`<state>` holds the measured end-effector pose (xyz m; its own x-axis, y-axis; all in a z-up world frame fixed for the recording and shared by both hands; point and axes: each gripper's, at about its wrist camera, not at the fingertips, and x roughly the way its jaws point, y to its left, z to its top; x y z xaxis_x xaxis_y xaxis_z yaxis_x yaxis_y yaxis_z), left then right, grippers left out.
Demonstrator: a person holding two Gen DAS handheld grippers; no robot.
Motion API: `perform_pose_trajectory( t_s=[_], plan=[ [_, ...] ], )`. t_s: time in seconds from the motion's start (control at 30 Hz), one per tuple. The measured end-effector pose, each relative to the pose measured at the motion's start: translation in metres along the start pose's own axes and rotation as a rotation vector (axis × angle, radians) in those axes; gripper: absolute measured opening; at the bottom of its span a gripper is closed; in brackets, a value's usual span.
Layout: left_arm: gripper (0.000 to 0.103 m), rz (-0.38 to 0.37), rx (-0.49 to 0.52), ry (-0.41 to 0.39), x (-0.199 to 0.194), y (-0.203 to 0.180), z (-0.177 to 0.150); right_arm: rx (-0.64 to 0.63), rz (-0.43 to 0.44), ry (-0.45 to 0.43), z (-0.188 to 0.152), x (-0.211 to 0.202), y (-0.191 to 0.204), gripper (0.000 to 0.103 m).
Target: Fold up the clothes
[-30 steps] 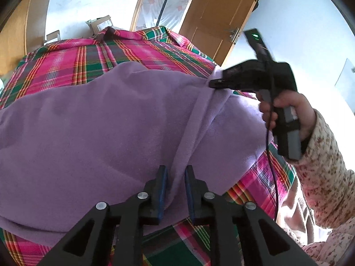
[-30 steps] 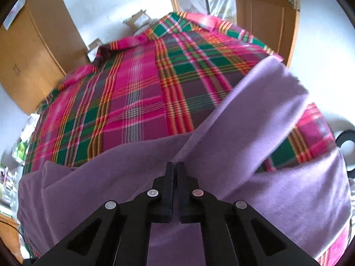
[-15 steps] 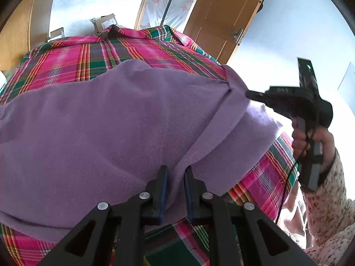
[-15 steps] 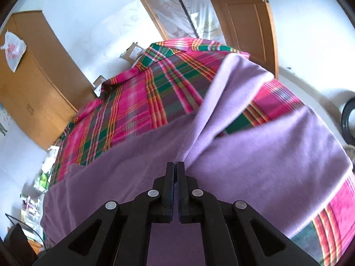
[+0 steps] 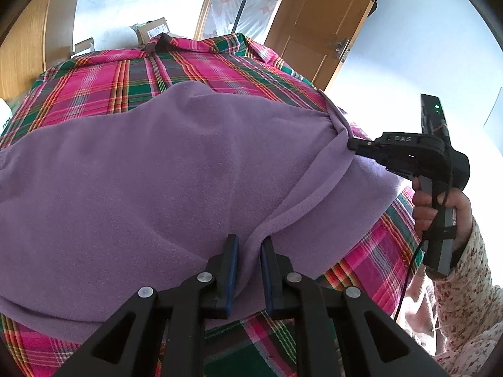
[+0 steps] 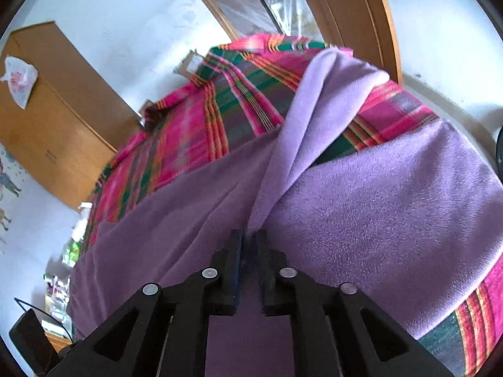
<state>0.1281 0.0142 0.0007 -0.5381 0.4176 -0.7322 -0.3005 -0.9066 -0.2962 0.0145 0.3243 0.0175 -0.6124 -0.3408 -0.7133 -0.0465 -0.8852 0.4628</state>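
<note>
Purple fleece garment [image 5: 151, 182] lies spread over the plaid bedcover [image 5: 103, 81]. Left gripper [image 5: 248, 251] pinches a ridge of its near edge btwn narrow jaws; right gripper [image 6: 250, 248] is clamped on another fold w/ fabric pulled taut, person's hand [image 5: 440, 207] on its handle.

Right gripper [image 6: 249, 251] pinching purple fleece garment [image 6: 361, 207] — plaid bedspread [image 6: 195, 138] beneath, wooden wardrobe [image 6: 53, 119] behind

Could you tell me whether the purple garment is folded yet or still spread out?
Mostly spread: the purple garment covers the plaid bedspread, with one edge pinched by both the left gripper and right gripper.
</note>
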Motion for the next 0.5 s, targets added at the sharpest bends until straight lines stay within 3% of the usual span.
perform_pose_trajectory(
  t_s=[0.17, 0.5],
  plan=[
    [0.014, 0.003, -0.005, 0.001, 0.0, -0.001, 0.0, -0.005, -0.016, 0.007, 0.008, 0.012, 0.003, 0.026],
    [0.014, 0.01, -0.005, 0.002, 0.0, -0.004, 0.0, 0.052, -0.016, 0.023, 0.015, 0.019, -0.001, 0.027]
  ],
)
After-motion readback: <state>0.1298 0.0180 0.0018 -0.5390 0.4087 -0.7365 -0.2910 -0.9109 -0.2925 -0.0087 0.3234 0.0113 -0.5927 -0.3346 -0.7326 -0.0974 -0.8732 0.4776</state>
